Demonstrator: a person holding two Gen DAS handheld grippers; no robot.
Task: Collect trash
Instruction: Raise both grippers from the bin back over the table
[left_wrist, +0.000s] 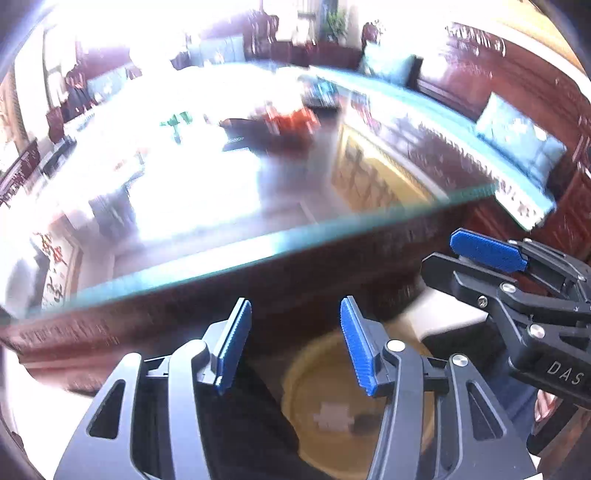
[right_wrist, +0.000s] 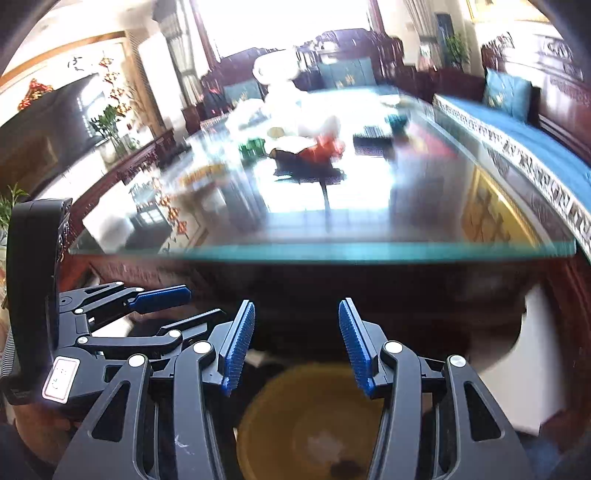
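Observation:
My left gripper (left_wrist: 295, 304) is open with nothing between its blue pads. It hangs over a round yellow bin (left_wrist: 314, 373) on the floor, and a pale scrap (left_wrist: 332, 417) lies inside. My right gripper (right_wrist: 296, 306) is open too and holds nothing, above the same bin (right_wrist: 280, 406) and scrap (right_wrist: 321, 443). Each gripper shows in the other's view: the right one (left_wrist: 443, 253) at the right, the left one (right_wrist: 203, 302) at the left. On the glass table beyond, blurred, lie a red-orange wrapper (right_wrist: 321, 147), a green item (right_wrist: 253, 146) and white crumpled material (right_wrist: 284, 92).
The glass top's green edge (right_wrist: 332, 253) runs across just ahead of both grippers, above a dark carved wooden table frame. A wooden sofa with blue cushions (right_wrist: 509, 92) lines the right side. A dark tray or remote (right_wrist: 371, 133) sits on the table.

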